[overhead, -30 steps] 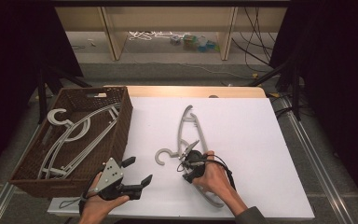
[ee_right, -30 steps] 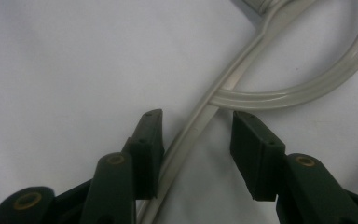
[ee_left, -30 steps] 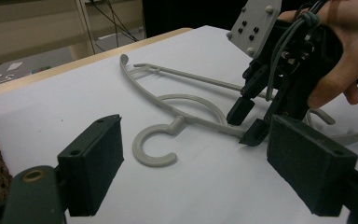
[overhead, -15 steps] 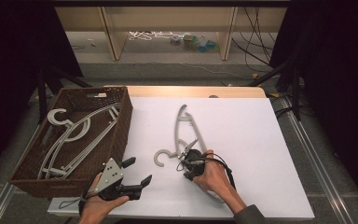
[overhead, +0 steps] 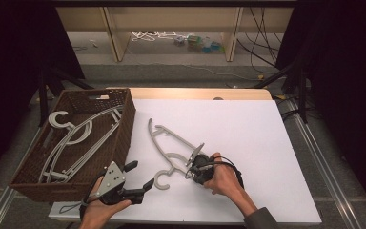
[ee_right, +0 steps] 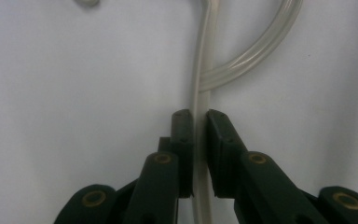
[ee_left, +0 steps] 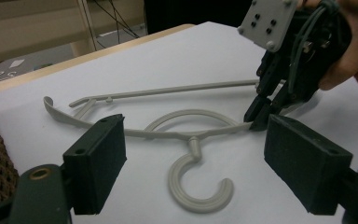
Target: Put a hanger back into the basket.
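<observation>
Pale grey plastic coat hanger (overhead: 171, 145) lies flat on the white table (overhead: 248, 138), just right of the dark brown woven wicker basket (overhead: 124, 131); hook end points toward the near edge.

Right gripper (overhead: 194, 168) is set on the hanger's shoulder bar. In the right gripper view its fingers (ee_right: 182, 140) are closed in around the thin bar (ee_right: 199, 93), one on each side, pinching it; the grip looks made or all but made. The left gripper view confirms the fingertips sit at the bar (ee_left: 254, 114), low against the table.

Left gripper (overhead: 138, 183) is held near the front of the table, just by the basket's near corner, fingers (ee_left: 98, 163) spread wide and empty, pointed at the hanger hook (ee_left: 200, 186).

Progress, judged: hanger grasped but not yet lifted; transfer into the basket is left, assuming that is the aim.

Basket contents: similar pale grey hangers (overhead: 76, 138) are stacked lengthwise inside, at least two, hooks toward the far left corner. Exact count cannot be told. Room appears to remain on top.
</observation>
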Available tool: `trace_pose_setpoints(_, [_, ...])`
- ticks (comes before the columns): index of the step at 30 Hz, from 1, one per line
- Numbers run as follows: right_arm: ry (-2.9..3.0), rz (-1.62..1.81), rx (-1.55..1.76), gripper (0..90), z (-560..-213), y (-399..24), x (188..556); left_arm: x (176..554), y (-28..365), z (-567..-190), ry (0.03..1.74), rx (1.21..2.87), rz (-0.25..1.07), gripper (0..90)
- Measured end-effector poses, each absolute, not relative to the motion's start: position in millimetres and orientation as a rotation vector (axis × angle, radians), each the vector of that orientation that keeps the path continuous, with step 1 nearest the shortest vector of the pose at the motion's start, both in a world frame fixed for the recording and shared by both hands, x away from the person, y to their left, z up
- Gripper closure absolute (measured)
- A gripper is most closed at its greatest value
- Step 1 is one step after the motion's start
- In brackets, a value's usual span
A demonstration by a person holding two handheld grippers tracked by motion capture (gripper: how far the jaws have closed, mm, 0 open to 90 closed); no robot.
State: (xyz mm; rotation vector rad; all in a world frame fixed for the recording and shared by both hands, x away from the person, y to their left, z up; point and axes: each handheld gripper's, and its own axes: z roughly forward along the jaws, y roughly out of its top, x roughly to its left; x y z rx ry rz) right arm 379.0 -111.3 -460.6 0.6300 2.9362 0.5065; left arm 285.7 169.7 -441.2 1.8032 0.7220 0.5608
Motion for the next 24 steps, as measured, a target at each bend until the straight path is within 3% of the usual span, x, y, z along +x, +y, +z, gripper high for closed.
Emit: trace_pose_setpoints(24, [2.915,0.542,0.361,82.6,-418.7,-132.6,336.6,316.9,127.2,-431.9,0.599,2.076,0.611,26.2])
